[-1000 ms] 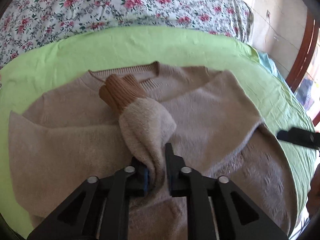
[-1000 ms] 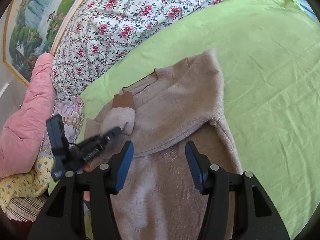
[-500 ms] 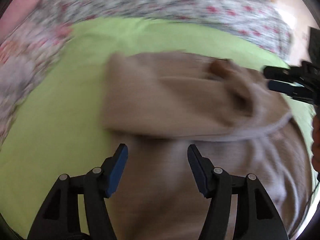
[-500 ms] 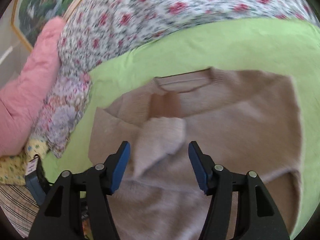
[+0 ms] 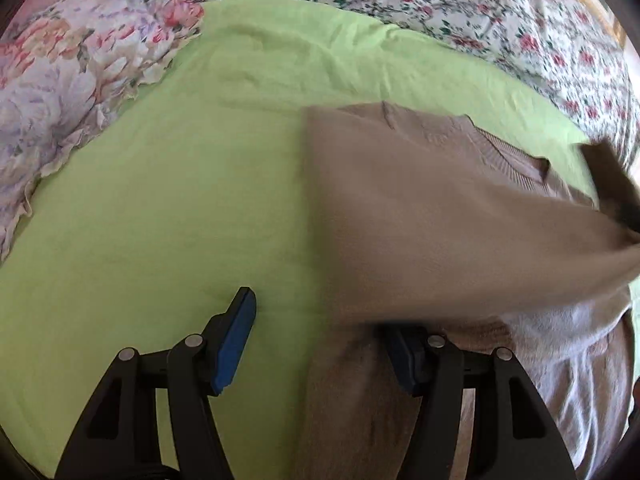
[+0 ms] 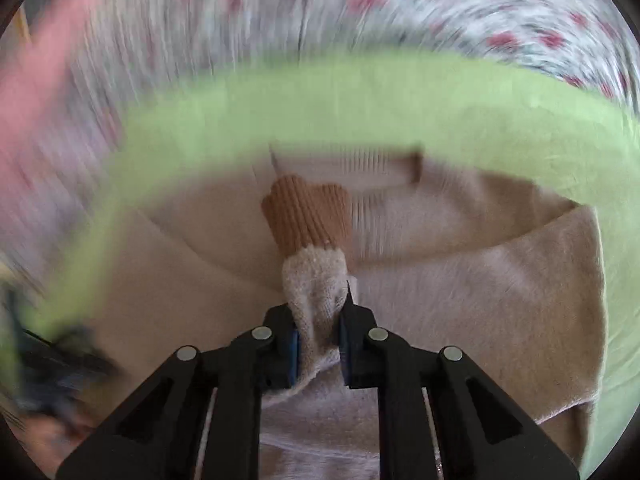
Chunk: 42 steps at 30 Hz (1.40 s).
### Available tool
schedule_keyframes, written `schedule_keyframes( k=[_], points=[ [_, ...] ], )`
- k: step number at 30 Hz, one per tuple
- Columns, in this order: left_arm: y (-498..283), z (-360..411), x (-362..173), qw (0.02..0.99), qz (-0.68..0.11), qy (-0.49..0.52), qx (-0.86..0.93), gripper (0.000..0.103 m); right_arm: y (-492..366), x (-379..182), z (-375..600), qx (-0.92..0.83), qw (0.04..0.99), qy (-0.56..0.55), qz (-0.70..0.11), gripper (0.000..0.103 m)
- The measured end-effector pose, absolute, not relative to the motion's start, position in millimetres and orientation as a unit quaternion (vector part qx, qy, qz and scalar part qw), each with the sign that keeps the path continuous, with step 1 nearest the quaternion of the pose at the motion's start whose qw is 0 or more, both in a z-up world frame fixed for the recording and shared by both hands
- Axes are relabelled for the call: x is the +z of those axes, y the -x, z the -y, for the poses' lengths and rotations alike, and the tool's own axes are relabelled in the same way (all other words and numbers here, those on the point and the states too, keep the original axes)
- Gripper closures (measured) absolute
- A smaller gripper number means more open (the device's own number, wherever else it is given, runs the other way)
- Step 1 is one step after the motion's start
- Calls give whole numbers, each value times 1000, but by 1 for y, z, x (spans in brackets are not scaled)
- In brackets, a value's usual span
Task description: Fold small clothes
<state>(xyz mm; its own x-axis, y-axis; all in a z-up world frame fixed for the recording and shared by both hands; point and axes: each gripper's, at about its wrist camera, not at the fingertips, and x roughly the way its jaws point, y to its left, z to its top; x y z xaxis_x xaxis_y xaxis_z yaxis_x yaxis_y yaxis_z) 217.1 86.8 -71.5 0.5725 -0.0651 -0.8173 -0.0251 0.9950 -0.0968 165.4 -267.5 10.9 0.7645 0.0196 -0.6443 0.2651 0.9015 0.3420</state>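
Observation:
A beige knit sweater (image 5: 420, 216) lies on a green sheet (image 5: 160, 208), its collar toward the floral bedding. My left gripper (image 5: 324, 332) is open and empty at the sweater's left edge; the cloth covers its right fingertip. In the right wrist view my right gripper (image 6: 318, 328) is shut on the sweater's sleeve (image 6: 316, 280), just behind the brown ribbed cuff (image 6: 308, 216), which points at the collar (image 6: 360, 160). That view is blurred by motion. The right gripper shows as a dark blur at the left view's right edge (image 5: 608, 176).
Floral bedding (image 5: 480, 8) lies beyond the sheet. A frilled floral pillow (image 5: 68, 76) sits at the left. A pink cushion (image 6: 44, 80) shows blurred at the left of the right wrist view.
My left gripper let go of the sleeve, opened and moved to the sweater's left edge. My right gripper moved in and closed on the sleeve behind the cuff.

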Motion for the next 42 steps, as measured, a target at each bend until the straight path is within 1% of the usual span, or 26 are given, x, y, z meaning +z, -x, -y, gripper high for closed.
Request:
schedule_keyframes(
  k=[2,3,5,7,9,12,15,17,18,19,20,21,22,23,24,26,28,29,30,34,37,38,40,42],
  points=[
    [-219,-85,-73,885,-462,50,-12,38,-145,8,296,-93,909,-252,-318,86],
    [-219,-82,-72,886,-462,44,-5,38,-142,-3,309,-80,898,-278,-331,81],
    [-219,-82,-71,886,-462,44,0,38,-141,-35,323,-80,865,-303,-391,81],
    [-220,-84,-71,885,-462,49,-1,38,-132,-55,330,-82,850,-325,-406,81],
    [-217,-85,-71,885,-463,49,-2,38,-118,-64,337,-79,840,-358,-400,76],
    [-212,-85,-71,886,-463,44,-1,38,-99,-63,350,-77,832,-400,-377,73],
    [-210,-88,-73,885,-462,51,1,38,-86,-63,361,-83,827,-429,-354,71],
    [-210,-89,-72,885,-462,56,4,38,-93,-58,362,-95,831,-423,-349,71],
    [-210,-89,-72,885,-462,57,6,38,-97,-53,364,-98,835,-414,-348,77],
    [-209,-88,-71,886,-460,58,9,38,-101,-44,366,-92,844,-406,-337,89],
    [-208,-89,-70,887,-458,61,12,38,-100,-31,367,-81,858,-402,-308,94],
    [-206,-89,-70,888,-456,66,14,38,-96,-18,366,-70,873,-397,-273,94],
    [-206,-90,-70,888,-455,70,15,38,-86,2,364,-51,897,-383,-215,94],
    [-205,-91,-71,888,-454,74,17,38,-82,11,361,-55,907,-365,-202,94],
    [-205,-91,-72,887,-456,76,17,38,-80,13,360,-75,911,-346,-210,94],
    [-205,-89,-73,887,-456,71,21,38,-81,0,363,-84,905,-340,-241,94],
    [-204,-87,-74,888,-455,66,22,38,-81,-23,369,-84,889,-352,-282,94],
    [-203,-87,-74,887,-455,67,22,38,-79,-34,371,-93,876,-361,-306,91],
    [-204,-88,-74,887,-456,70,22,38,-76,-43,372,-98,866,-374,-318,91],
    [-205,-91,-75,884,-460,78,21,38,-67,-54,377,-103,855,-389,-327,90],
    [-206,-97,-75,881,-464,94,18,38,-61,-41,375,-127,874,-346,-316,90],
    [-206,-99,-76,878,-468,99,17,38,-62,-38,376,-140,873,-336,-325,90],
    [-204,-100,-75,875,-473,98,14,38,-62,-42,383,-140,859,-347,-350,90],
    [-196,-98,-70,876,-475,86,7,38,-53,-38,384,-122,856,-364,-346,90]
  ],
)
